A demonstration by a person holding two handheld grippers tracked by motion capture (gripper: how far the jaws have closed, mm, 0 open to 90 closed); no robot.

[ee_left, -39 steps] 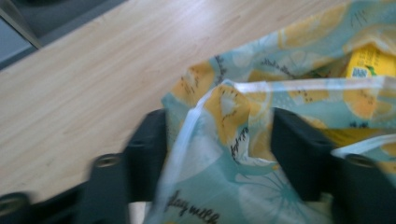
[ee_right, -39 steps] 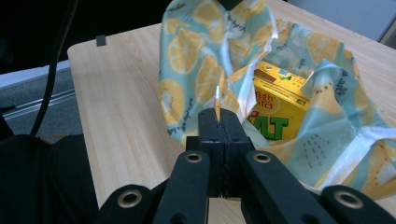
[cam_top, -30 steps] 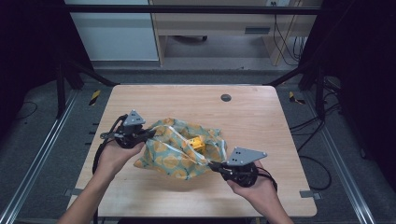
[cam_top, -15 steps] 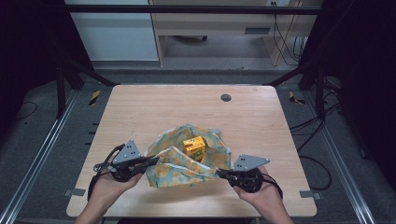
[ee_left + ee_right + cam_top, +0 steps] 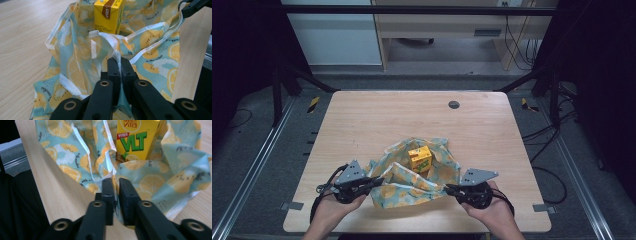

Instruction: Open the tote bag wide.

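The bag [image 5: 414,180] is pinched by both grippers [image 5: 371,184] [image 5: 448,189]; the carton [image 5: 420,158] between them could be toppled if tugged unevenly.

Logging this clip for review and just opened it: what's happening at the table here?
A person holds a hand-held gripper in each hand at the near edge of the table. The left hand-held gripper and the right hand-held gripper are each clamped on the lemon-print cloth bag. A yellow drink carton stands upright on the cloth, between and beyond them.
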